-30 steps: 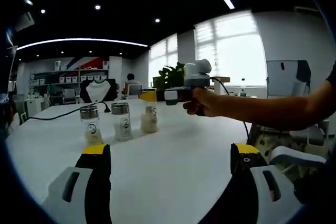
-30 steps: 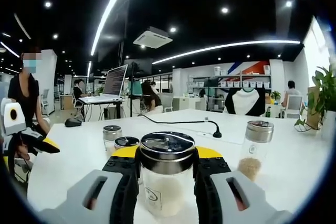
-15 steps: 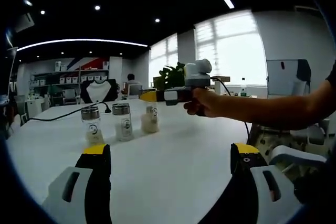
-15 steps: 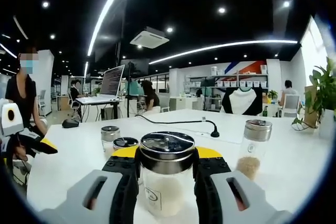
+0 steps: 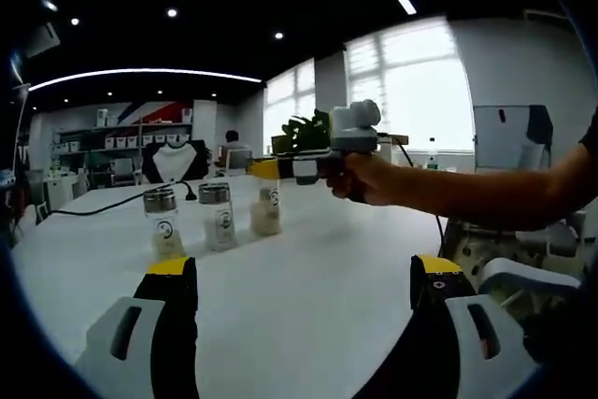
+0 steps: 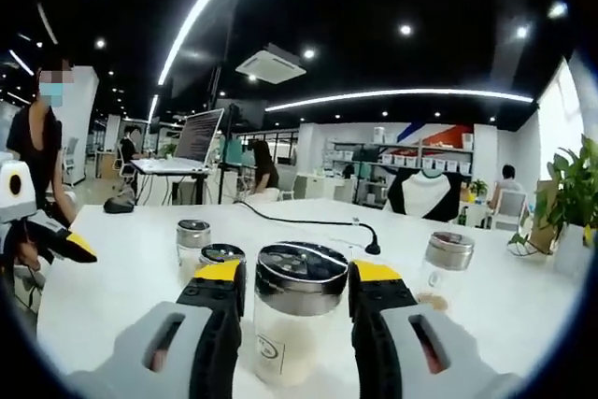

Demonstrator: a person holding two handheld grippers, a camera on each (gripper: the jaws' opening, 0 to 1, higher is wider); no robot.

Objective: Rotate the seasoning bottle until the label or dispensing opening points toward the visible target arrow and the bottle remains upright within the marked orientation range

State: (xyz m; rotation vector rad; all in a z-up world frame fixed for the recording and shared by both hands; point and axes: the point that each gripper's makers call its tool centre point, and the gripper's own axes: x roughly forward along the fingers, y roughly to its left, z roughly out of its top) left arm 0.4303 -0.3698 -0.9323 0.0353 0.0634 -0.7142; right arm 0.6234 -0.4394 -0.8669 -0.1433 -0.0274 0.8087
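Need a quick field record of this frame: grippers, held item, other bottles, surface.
left gripper: open, holds nothing, low over the table
right gripper: shut on the bottle
bottle: upright between the jaws, steel lid, pale contents, small label facing the camera
other bottles: one right of the held bottle, two to its left, all upright
table: white
cable: black, runs across the far side of the table

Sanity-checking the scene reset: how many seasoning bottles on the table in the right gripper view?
4. One seasoning bottle stands between the right gripper jaws; two smaller bottles sit behind it to the left; one stands to the right. More may be hidden behind.
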